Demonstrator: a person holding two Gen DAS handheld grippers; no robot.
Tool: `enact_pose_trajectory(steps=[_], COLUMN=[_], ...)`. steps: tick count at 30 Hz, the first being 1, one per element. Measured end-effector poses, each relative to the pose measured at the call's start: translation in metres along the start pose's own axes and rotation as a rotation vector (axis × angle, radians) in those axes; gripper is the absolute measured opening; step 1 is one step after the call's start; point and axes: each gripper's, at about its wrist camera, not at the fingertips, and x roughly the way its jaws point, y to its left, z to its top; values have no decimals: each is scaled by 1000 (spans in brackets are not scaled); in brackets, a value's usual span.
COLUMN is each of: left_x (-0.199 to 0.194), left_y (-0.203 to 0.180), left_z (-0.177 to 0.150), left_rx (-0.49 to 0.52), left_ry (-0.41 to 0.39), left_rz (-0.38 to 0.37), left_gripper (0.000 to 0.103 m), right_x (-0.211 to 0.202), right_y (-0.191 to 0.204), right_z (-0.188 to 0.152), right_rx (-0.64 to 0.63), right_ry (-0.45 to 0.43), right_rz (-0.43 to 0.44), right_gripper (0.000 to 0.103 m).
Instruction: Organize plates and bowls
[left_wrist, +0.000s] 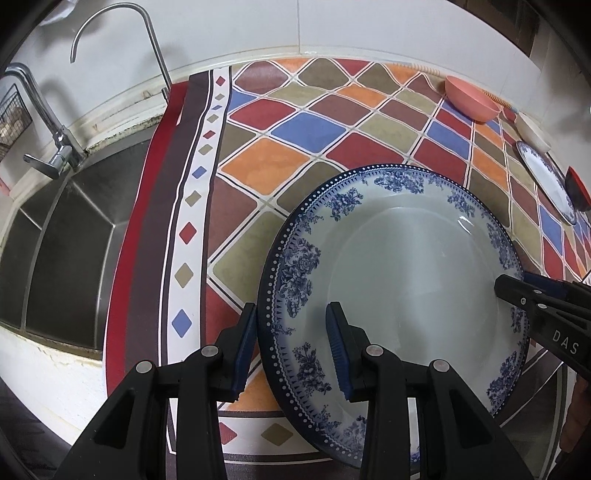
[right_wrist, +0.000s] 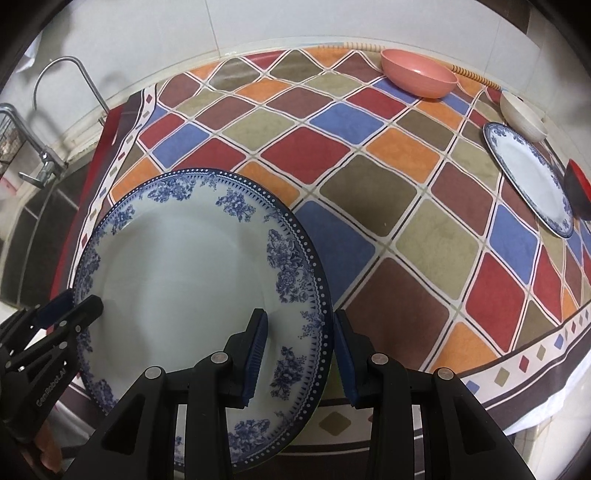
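Both claws, left and right, clamp opposite rims of the blue-patterned plate between them.

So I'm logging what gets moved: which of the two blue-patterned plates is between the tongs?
The large plate nearest the cameras, with both tongs over opposite rim edges. The other plate lies untouched at the far right, beside the white bowl.

- Left gripper clamps the rim of a blue-and-white plate.
- Right gripper grips its opposite rim.
- Checked cloth beneath.
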Motion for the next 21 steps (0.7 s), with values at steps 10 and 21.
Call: enact_pose_trajectory(steps=[10, 21], left_x=[4, -11], left_y=[1, 1], left_z=[-2, 4], left_rx=[-5, 16], left_ry=[12, -44], left_rz=[-26, -11], left_gripper=[46, 73], right_x=[6, 2], right_y=[3, 3], right_z=[-1, -2], right_rx=[-14, -10], right_ry=[14, -13], right_rz=[-8, -17], right_gripper=[38, 52])
